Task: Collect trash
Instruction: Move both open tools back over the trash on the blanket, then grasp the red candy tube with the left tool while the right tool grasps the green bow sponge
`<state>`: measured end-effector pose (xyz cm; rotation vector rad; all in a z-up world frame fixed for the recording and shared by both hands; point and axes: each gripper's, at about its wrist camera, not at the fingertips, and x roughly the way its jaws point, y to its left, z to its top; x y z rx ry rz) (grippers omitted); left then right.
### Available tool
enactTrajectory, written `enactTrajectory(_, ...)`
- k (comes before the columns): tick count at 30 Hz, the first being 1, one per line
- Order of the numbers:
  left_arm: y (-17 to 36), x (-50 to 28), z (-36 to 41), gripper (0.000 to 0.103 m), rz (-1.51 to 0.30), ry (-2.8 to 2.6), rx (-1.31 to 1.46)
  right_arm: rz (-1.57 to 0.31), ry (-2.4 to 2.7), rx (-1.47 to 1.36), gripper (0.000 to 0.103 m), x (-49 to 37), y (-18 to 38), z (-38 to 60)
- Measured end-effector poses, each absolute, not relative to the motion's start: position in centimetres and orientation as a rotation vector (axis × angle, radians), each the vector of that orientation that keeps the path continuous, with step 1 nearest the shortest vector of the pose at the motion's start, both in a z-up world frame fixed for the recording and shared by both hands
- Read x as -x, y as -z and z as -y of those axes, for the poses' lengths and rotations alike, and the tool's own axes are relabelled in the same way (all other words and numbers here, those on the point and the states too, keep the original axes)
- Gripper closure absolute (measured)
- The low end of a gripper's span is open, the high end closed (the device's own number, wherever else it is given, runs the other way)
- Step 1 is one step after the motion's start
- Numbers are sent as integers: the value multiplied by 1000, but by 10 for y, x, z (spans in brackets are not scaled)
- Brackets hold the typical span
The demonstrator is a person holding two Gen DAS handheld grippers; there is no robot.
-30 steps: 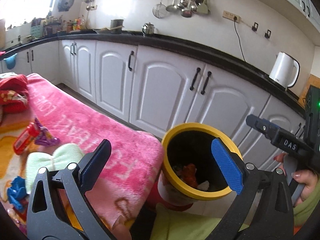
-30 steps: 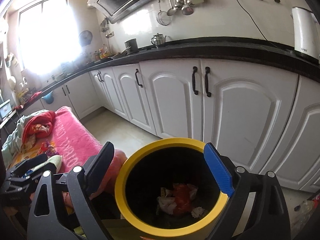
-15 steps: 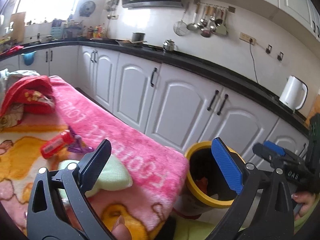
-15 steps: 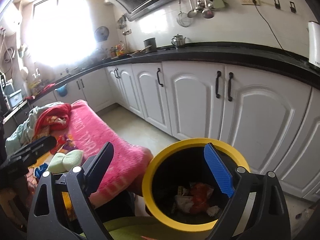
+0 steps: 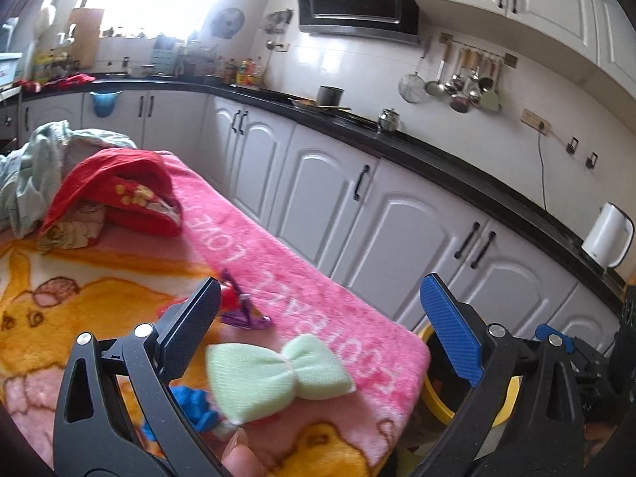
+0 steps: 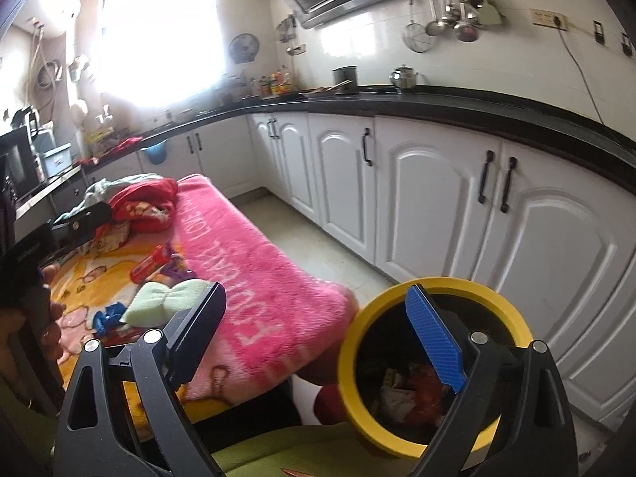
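Observation:
My left gripper (image 5: 318, 328) is open and empty above the pink and yellow blanket (image 5: 310, 298). Just below its fingers lies a pale green bow-shaped piece (image 5: 274, 377), with a blue crumpled scrap (image 5: 194, 407) beside it and a purple wrapper (image 5: 242, 310) and red packet farther back. My right gripper (image 6: 318, 332) is open and empty, its blue pad over the yellow-rimmed bin (image 6: 433, 290) that holds crumpled trash (image 6: 413, 393). In the right wrist view the green bow (image 6: 167, 302), blue scrap (image 6: 107, 314) and red packet (image 6: 149, 266) lie on the blanket (image 6: 254, 270).
A red garment (image 5: 115, 194) and a pale green cloth (image 5: 35, 167) are heaped at the blanket's far end. White cabinets (image 5: 342, 206) under a black counter run along the right, with a white kettle (image 5: 608, 234). Bare floor (image 6: 318, 250) lies between blanket and cabinets.
My left gripper swung left from the bin to over the blanket, bringing the green bow under its fingers. The right gripper view also turned left; the bin shifted to the lower right.

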<state>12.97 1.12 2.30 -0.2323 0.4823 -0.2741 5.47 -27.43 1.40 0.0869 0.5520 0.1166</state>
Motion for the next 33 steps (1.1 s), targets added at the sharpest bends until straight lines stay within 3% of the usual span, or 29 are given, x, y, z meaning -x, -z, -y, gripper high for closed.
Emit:
enactTrajectory(13,-17,-149,-72,11,-533,180,258,-622,-262,-52,14,-89,-7,207)
enactTrajectory(33,35,-218,-105,11,-764,339,-15,-806,-330,-79,14,-157,34,136)
